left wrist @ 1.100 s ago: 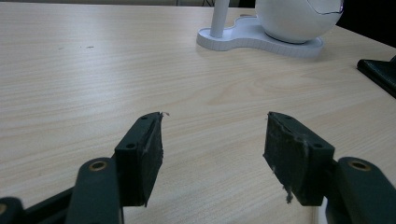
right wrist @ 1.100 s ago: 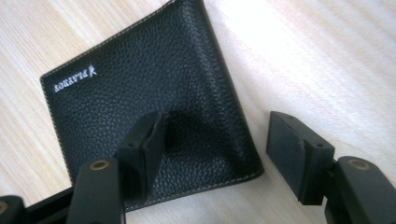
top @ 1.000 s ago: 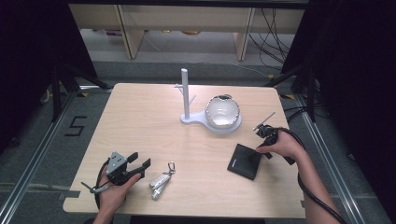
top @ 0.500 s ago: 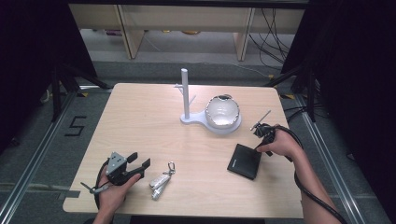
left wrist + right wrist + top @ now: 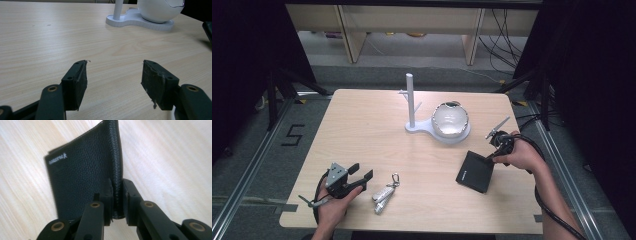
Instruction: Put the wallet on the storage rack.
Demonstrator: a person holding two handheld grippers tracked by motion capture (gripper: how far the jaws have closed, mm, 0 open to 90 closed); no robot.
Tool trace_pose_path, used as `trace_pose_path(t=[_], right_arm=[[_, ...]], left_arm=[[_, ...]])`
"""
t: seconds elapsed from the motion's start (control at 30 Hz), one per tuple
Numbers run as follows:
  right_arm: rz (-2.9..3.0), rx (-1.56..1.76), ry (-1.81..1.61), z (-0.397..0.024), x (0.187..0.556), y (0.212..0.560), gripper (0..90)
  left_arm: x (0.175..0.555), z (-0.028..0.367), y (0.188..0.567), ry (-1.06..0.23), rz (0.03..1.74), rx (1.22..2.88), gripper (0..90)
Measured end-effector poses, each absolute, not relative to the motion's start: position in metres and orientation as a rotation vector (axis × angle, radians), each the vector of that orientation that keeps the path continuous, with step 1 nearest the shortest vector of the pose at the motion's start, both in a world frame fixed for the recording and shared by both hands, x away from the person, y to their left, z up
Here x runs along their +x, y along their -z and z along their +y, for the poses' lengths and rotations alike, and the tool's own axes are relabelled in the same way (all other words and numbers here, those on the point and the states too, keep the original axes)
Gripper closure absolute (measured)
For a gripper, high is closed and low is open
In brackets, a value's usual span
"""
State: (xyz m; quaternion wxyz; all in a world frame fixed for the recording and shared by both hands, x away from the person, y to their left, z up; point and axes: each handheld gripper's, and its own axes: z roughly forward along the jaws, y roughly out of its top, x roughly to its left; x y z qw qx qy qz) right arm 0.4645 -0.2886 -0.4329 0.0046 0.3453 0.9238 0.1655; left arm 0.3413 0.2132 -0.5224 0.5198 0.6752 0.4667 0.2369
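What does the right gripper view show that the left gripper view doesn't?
Right gripper view: the right tool, its jaws just closed further, pinching the stitched edge of a black leather wallet with small lettering. Left gripper view: the left tool, jaws wide apart with nothing between them, and beyond it a white post beside a white globe. Shared: the light wooden table.

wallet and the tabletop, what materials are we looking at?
Wallet: black leather or leather-look, going by the pebbled grain, stitched edge and small stamped logo; which of the two is unclear. Tabletop: pale wood or wood-look laminate, with straight grain lines and a matte finish.
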Motion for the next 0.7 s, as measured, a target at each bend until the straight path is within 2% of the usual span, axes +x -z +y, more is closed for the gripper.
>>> trace_pose_path(t=[0.17, 0.7], right_arm=[[2.815, 0.967, -0.557, -0.286, 0.449, 0.403, 81.0], [2.635, 0.758, -0.574, -0.267, 0.426, 0.360, 81.0]], left_arm=[[0.341, 0.212, 0.522, -0.568, 1.112, 1.620, 36.3], [0.340, 0.214, 0.522, -0.572, 1.121, 1.622, 36.4]])
